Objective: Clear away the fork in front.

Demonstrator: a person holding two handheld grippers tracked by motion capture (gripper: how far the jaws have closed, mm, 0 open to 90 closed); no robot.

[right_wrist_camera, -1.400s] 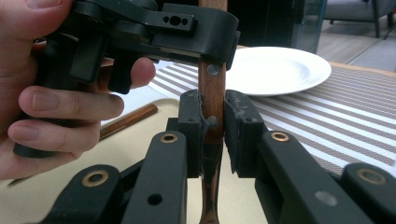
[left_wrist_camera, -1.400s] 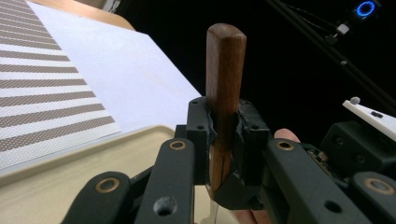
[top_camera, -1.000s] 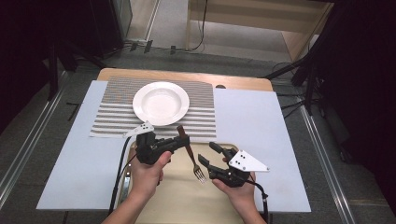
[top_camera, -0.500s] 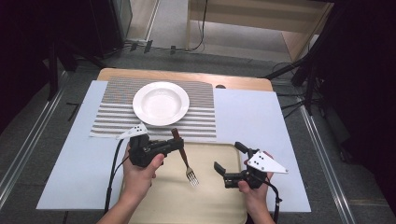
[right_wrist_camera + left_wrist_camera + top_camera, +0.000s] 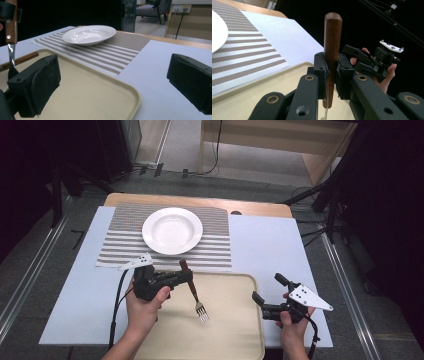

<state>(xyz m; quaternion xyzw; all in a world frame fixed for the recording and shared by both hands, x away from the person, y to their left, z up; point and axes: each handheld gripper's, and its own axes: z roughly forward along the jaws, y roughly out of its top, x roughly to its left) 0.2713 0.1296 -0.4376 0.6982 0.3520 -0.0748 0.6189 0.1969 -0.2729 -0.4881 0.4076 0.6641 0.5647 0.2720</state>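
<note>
Left tongs [image 5: 186,276] are gripping the fork [image 5: 194,292] by its handle for carrying toward the plate [image 5: 172,230] at twelve o'clock; right tongs [image 5: 268,294] have just been opening and are hanging released, empty.

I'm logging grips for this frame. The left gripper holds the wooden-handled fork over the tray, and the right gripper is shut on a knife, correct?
Not quite. The right gripper holds nothing: in the right gripper view its jaws stand wide apart. The left gripper does hold the fork by its wooden handle over the tray.

White plate [image 5: 172,230] on striped placemat [image 5: 215,245]; beige tray [image 5: 235,330] nearby
</note>
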